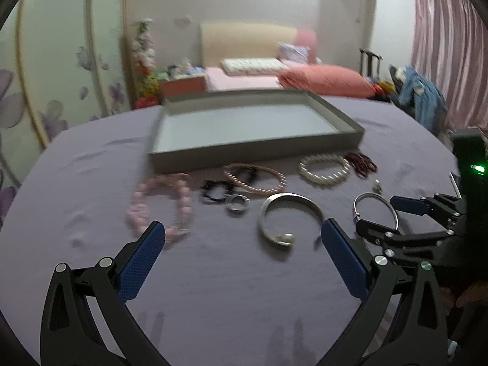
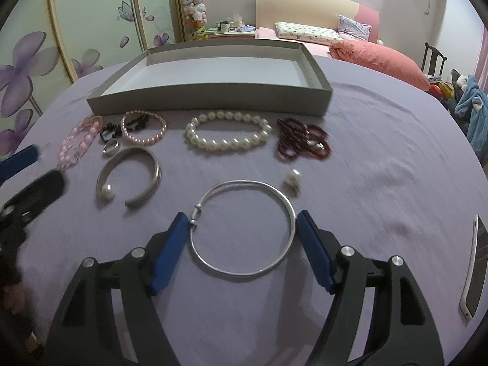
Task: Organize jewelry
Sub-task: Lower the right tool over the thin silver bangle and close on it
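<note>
On the purple tablecloth (image 2: 381, 158), the jewelry lies in a loose row just in front of the empty grey tray (image 2: 213, 99). From the left: a pink bead bracelet (image 2: 76, 141), a black beaded piece (image 2: 109, 130), a small silver ring (image 2: 110, 148), a pink pearl bracelet (image 2: 143, 131), a silver cuff with a pearl end (image 2: 129, 177), a white pearl bracelet (image 2: 228, 134), a loose pearl earring (image 2: 293, 180), and a dark red bead strand (image 2: 302, 141). The left gripper (image 1: 242, 233) is wide open, holding nothing, above the cuff. The right gripper (image 2: 239, 228) is open, its blue pads (image 2: 170, 253) flanking the thin silver bangle (image 2: 244, 228), which lies flat. A phone (image 2: 474, 268) lies at far right.
</note>
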